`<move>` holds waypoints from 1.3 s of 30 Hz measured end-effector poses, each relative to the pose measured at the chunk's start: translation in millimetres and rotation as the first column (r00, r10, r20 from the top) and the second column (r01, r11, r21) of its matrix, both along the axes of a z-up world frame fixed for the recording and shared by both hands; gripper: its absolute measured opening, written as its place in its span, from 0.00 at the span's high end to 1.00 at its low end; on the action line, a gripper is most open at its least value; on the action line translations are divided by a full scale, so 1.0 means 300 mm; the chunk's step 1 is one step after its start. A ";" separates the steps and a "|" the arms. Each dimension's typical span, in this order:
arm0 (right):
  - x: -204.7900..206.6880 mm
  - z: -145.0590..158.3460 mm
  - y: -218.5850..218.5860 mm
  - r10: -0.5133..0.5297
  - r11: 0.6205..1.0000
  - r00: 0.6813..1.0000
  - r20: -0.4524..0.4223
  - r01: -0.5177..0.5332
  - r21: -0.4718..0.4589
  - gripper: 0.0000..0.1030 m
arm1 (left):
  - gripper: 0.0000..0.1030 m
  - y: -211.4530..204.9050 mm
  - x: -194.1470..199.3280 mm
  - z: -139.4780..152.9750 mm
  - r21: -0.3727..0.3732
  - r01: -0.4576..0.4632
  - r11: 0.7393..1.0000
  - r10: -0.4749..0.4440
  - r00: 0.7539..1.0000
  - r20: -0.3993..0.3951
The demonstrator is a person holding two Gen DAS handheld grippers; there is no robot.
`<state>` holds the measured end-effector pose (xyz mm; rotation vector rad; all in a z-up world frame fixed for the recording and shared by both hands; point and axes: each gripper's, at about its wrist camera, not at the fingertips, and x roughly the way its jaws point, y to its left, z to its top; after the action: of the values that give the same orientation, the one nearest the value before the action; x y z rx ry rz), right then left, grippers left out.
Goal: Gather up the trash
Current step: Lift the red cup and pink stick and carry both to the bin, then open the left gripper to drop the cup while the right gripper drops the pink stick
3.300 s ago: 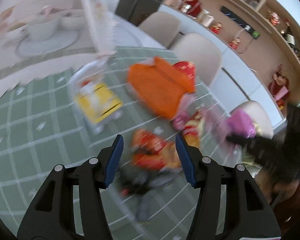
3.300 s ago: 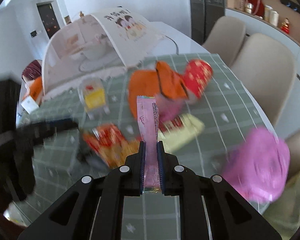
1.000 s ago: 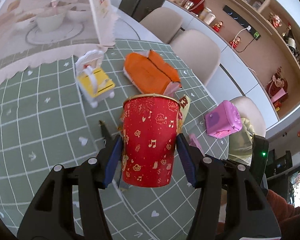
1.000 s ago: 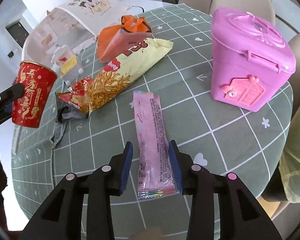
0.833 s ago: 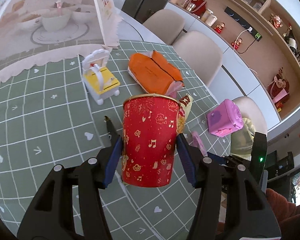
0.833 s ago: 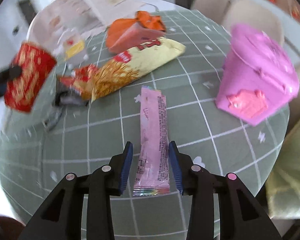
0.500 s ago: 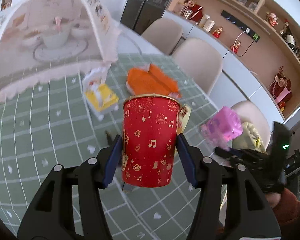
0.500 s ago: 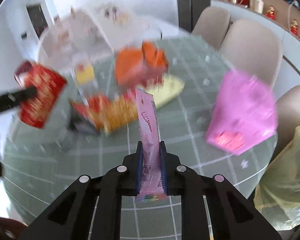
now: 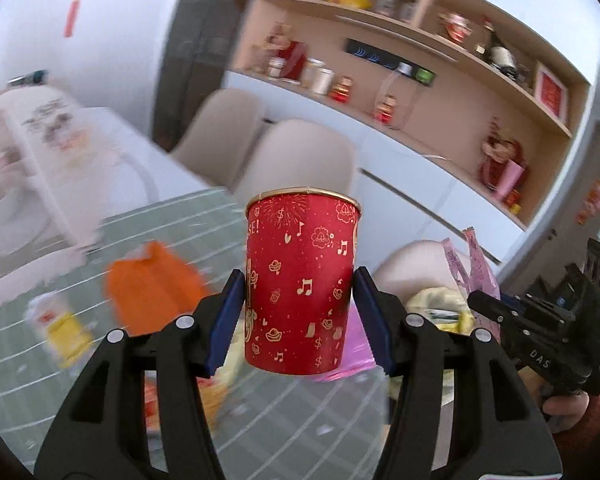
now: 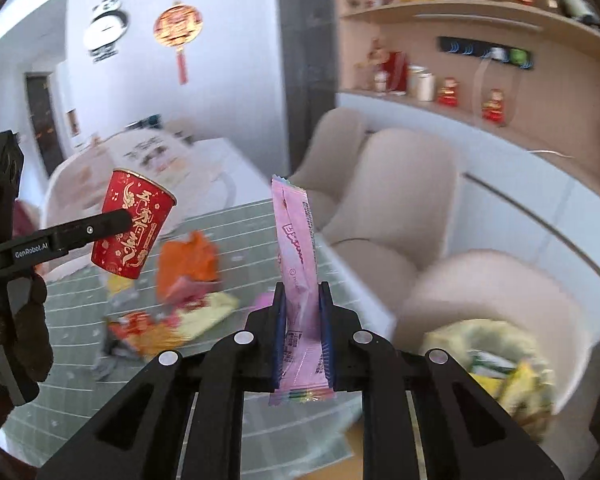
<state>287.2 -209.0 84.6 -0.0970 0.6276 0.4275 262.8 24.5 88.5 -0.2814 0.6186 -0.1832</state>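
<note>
Aloft, left gripper (image 9: pixel 298 312) clamping one red paper cup (image 9: pixel 301 284), right gripper (image 10: pixel 302 336) pinching one pink wrapper (image 10: pixel 300 280) — two items.

left claw (image 9: pixel 300 320) clamped, right claw (image 10: pixel 303 332) clamped

Beige chairs (image 10: pixel 404 184), shelves (image 9: pixel 440 44) with figurines, panda clock (image 10: pixel 106 32), red wall ornament (image 10: pixel 178 26), dark door (image 10: pixel 46 120)

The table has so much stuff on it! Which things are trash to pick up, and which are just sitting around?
Trash job:
- red paper cup, held in the left hand-held gripper
- pink wrapper, held in the right hand-held gripper
- yellow-green trash bag
- snack wrappers on the table

Just sitting around:
- orange tissue pouch
- beige chairs
- shelf ornaments
</note>
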 end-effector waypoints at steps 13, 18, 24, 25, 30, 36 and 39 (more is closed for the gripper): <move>0.053 -0.003 -0.534 -0.362 0.932 0.932 0.028 0.362 -0.013 0.84 | 0.49 -0.625 0.286 -0.156 -0.077 0.402 0.912 -0.409 0.904 -0.125; 0.091 -0.049 -0.662 -0.442 0.897 0.897 -0.011 0.442 -0.009 0.84 | 0.49 -0.807 0.343 -0.259 -0.098 0.486 0.868 -0.496 0.848 -0.186; 0.129 -0.108 -0.736 -0.466 0.884 0.883 -0.049 0.467 -0.005 0.84 | 0.39 -0.951 0.412 -0.352 -0.123 0.556 0.822 -0.568 0.784 -0.250; 0.130 -0.115 -0.736 -0.463 0.886 0.884 -0.058 0.464 0.001 0.84 | 0.38 -0.961 0.410 -0.356 -0.116 0.559 0.821 -0.569 0.784 -0.250; 0.166 -0.194 -0.716 -0.417 0.904 0.899 -0.131 0.426 0.047 0.84 | 0.35 -0.905 0.402 -0.342 -0.114 0.524 0.844 -0.536 0.810 -0.239; 0.233 -0.316 -0.634 -0.329 0.914 0.911 -0.248 0.374 0.158 0.84 | 0.35 -0.763 0.378 -0.301 -0.102 0.454 0.885 -0.465 0.855 -0.231; 0.247 -0.370 -0.567 -0.294 0.933 0.915 -0.277 0.337 0.125 0.84 | 0.35 -0.693 0.361 -0.290 -0.098 0.420 0.902 -0.431 0.871 -0.234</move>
<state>361.3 -379.0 -26.3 0.2263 0.8411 0.1767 371.0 -183.5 1.5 -0.2083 0.9272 -0.5959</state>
